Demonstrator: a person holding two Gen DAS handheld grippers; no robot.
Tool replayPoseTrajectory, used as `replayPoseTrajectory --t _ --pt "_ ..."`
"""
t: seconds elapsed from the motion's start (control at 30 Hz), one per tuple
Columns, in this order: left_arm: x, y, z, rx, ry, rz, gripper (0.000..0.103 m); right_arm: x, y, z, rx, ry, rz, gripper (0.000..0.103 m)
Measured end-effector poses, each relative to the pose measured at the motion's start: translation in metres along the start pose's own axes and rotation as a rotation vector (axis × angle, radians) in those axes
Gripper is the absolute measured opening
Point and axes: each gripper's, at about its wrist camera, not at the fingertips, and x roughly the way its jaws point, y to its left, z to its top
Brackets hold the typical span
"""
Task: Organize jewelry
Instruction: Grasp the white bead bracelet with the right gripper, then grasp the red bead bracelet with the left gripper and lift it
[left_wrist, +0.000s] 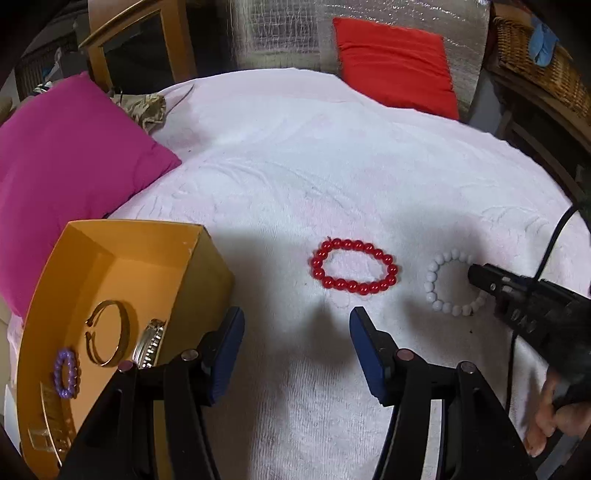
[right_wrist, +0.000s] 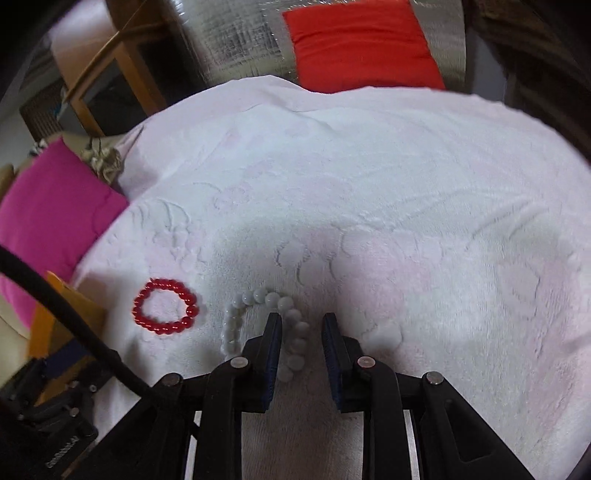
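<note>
Two beaded bracelets remain: my right gripper (right_wrist: 300, 325), fingers parted, straddles the white bracelet's (right_wrist: 258, 325) right arc; left gripper (left_wrist: 297, 328) waits released.

A red bead bracelet (left_wrist: 355, 267) lies flat as an oval beside a white bead bracelet (left_wrist: 447, 284) on the white towel, while a gold bangle (left_wrist: 107, 334), a metal watch (left_wrist: 149, 343) and a purple bead bracelet (left_wrist: 66, 373) lie in the open orange box (left_wrist: 122, 243).
</note>
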Motion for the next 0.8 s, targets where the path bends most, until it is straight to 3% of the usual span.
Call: replayPoseTrajectory --t 0.13,0.37,0.6,0.8 --pt "-0.002 0.0 0.003 -0.005 -0.02 -0.006 0.06 -0.006 0.006 -0.006 -0.061 -0.03 -0.047 0.013" --pt "-0.01 -0.025 0.008 0.05 -0.084 0.001 0.062 -0.028 -0.025 -0.008 0.029 -0.042 -0.025 0.01" --pt "0.013 -0.051 0.017 0.05 -0.08 -0.004 0.063 -0.032 -0.063 -0.016 0.134 0.005 0.008 0.01" --pt "0.045 -0.062 0.02 0.041 -0.033 0.04 0.064 -0.035 -0.076 -0.021 0.173 0.029 0.065 0.01"
